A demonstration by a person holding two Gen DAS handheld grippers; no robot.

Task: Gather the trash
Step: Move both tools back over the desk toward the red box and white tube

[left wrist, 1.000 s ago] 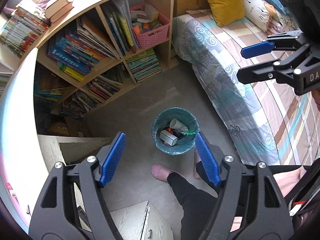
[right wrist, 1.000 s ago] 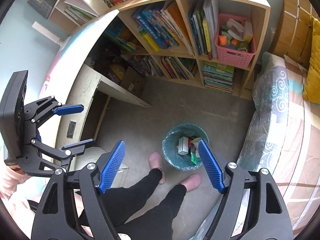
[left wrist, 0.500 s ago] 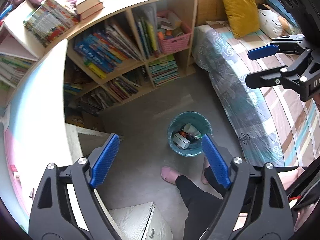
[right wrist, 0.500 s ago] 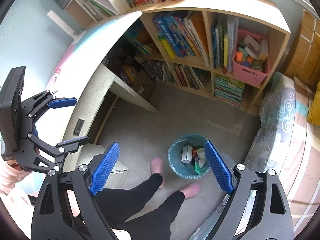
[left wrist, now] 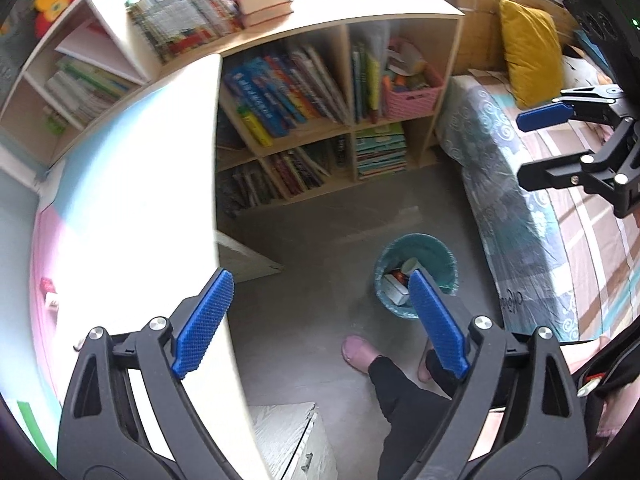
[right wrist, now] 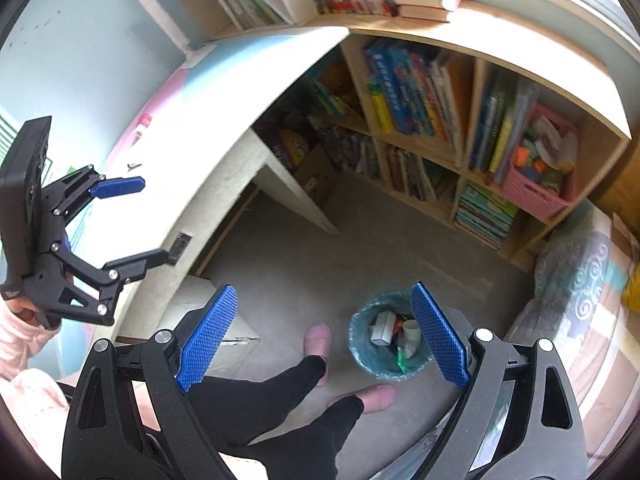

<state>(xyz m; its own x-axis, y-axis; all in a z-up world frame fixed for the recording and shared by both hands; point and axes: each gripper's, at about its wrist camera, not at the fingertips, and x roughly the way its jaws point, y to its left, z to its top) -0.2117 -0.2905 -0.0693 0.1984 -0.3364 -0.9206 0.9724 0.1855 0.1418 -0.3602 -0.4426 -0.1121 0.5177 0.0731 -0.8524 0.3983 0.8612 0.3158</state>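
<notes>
Both grippers — left gripper (left wrist: 320, 320) and right gripper (right wrist: 322, 332) — have lifted away from the bin (left wrist: 416, 276), jaws wide, empty — trash dropped in.

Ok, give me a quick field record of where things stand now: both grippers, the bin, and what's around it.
left gripper: open, empty, over the desk edge
right gripper: open, empty, above the floor
trash bin: teal liner, on the floor, upright
bin contents: small boxes, a paper cup, wrappers
beside bin: bed on one side, person's pink slippers close by
behind bin: bookshelf with pink basket
</notes>
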